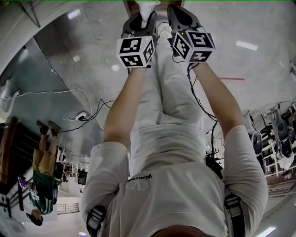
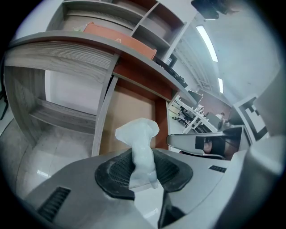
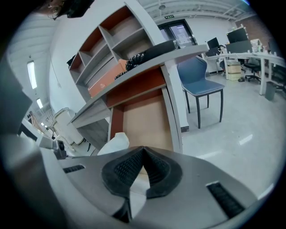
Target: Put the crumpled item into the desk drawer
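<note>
A white crumpled item (image 2: 139, 134) sticks up from between the black pads of my left gripper (image 2: 143, 166), which is shut on it. It shows as a white lump (image 3: 114, 143) at the left of the right gripper view and at the top edge of the head view (image 1: 147, 6). My right gripper (image 3: 143, 154) is close beside the left one, its pads meeting at the tips with nothing between them. Both grippers (image 1: 141, 21) (image 1: 178, 16) point down at the open desk drawer (image 3: 147, 118), whose bare tan bottom (image 2: 127, 118) lies just beyond the jaws.
The grey desk top (image 2: 67, 44) overhangs the drawer, with open shelves and an orange box (image 2: 118, 38) on it. A blue chair (image 3: 199, 82) stands right of the desk. Cables (image 1: 83, 115) run over the floor, and another person (image 1: 44, 183) stands at the far left.
</note>
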Demonstrator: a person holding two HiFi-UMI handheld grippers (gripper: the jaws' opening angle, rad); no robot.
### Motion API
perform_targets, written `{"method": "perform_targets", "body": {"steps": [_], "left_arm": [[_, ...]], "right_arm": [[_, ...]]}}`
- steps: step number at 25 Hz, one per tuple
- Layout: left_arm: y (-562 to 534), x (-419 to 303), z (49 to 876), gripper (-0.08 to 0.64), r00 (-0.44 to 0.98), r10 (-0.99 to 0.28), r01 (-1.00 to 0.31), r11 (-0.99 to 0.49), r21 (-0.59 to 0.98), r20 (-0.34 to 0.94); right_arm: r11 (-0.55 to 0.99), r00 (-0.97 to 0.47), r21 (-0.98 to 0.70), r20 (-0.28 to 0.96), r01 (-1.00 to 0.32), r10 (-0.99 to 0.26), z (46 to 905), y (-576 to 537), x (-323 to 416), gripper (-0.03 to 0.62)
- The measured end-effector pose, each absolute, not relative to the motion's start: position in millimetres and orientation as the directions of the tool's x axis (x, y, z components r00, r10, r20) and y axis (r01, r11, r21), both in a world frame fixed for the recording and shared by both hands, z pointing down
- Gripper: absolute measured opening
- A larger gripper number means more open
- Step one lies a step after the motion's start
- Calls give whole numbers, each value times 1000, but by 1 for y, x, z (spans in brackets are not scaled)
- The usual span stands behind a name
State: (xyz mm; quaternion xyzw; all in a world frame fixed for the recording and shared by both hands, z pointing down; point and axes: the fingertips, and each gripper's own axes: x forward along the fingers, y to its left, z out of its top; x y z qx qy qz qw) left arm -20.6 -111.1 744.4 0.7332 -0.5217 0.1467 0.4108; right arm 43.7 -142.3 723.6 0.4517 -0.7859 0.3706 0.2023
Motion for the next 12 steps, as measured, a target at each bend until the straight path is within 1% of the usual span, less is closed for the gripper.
{"method": "perform_targets", "body": {"steps": [7,12], "left_arm": [[-113,-24,751,117,375,-647,-913,-133,387,664],[-104,-27,756,117,353,-646,-910,-69,409,677]], "right_arm": [[307,-506,-403,656,-862,-560,735,-145,43,-2],[320,-510,-397,660,-860,-552,737,-134,44,-2]]}}
